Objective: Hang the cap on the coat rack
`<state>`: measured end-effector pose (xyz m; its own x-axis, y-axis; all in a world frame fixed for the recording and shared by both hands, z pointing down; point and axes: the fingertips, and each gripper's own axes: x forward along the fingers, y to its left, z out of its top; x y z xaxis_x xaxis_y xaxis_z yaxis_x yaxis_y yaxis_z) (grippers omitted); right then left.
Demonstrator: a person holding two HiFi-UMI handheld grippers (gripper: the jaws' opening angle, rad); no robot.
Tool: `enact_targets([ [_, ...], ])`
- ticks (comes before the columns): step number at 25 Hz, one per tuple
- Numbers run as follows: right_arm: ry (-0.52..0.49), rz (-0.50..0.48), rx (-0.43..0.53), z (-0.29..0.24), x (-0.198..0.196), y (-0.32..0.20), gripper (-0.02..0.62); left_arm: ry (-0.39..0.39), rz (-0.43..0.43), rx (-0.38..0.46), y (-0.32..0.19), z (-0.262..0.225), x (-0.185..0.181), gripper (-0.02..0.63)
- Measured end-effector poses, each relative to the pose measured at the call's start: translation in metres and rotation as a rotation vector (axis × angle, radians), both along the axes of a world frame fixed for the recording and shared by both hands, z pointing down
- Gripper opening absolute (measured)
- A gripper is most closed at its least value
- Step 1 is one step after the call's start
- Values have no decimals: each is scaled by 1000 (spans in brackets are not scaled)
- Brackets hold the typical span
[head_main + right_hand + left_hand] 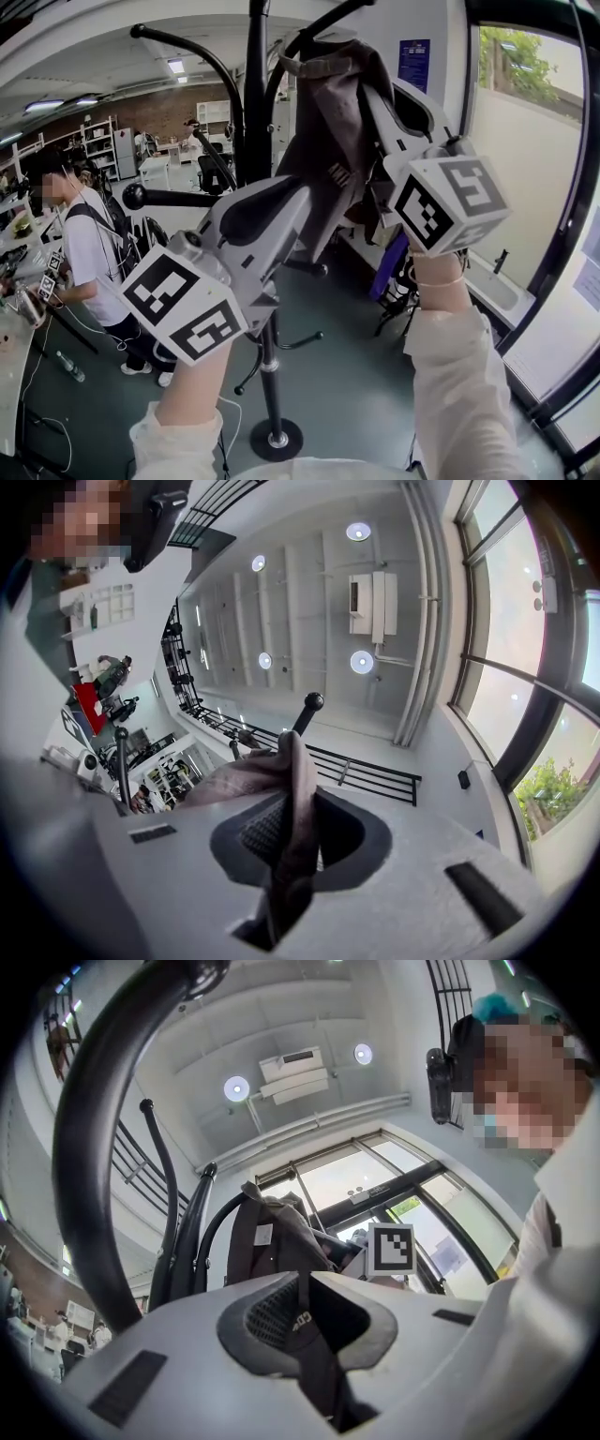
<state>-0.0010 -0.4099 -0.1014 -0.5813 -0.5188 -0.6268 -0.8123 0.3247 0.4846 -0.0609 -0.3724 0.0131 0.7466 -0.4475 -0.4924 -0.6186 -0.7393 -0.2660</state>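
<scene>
Pinching cap point(281, 1237) with white lettering point(300, 1321)

A dark green floor point(375, 375) runs back to a brick wall point(159, 105) with white shelves point(98, 141). Tall black-framed windows point(525, 122) at the right show trees outside. A blue poster point(413, 58) hangs beside them. Round lights point(361, 661) and an air-conditioner point(372, 602) sit in the white ceiling point(309, 583).

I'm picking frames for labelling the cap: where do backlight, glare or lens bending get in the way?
Head view: the fisheye bows the coat rack; the window is bright, the cap dark. Left gripper view: glazing behind backlights the cap; corners go black. Right gripper view: ceiling lamps glare only as small spots; the cap between the jaws is evenly lit.
</scene>
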Motion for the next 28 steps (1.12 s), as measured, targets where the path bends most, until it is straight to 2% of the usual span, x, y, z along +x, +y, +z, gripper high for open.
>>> enact_targets([
  [8, -6, -30, -15, 12, 2, -2, 14, -2, -16, -16, -4, 11, 2, 41],
  [11, -9, -44, -17, 17, 3, -1, 69, -10, -12, -22, -5, 18, 8, 41],
  [16, -11, -51, -22, 26, 11, 2, 114, -6, -6, -31, -6, 26, 15, 41],
  [28, 8, -57, -28, 44, 14, 16, 121, 9, -1, -42, -3, 37, 17, 41],
])
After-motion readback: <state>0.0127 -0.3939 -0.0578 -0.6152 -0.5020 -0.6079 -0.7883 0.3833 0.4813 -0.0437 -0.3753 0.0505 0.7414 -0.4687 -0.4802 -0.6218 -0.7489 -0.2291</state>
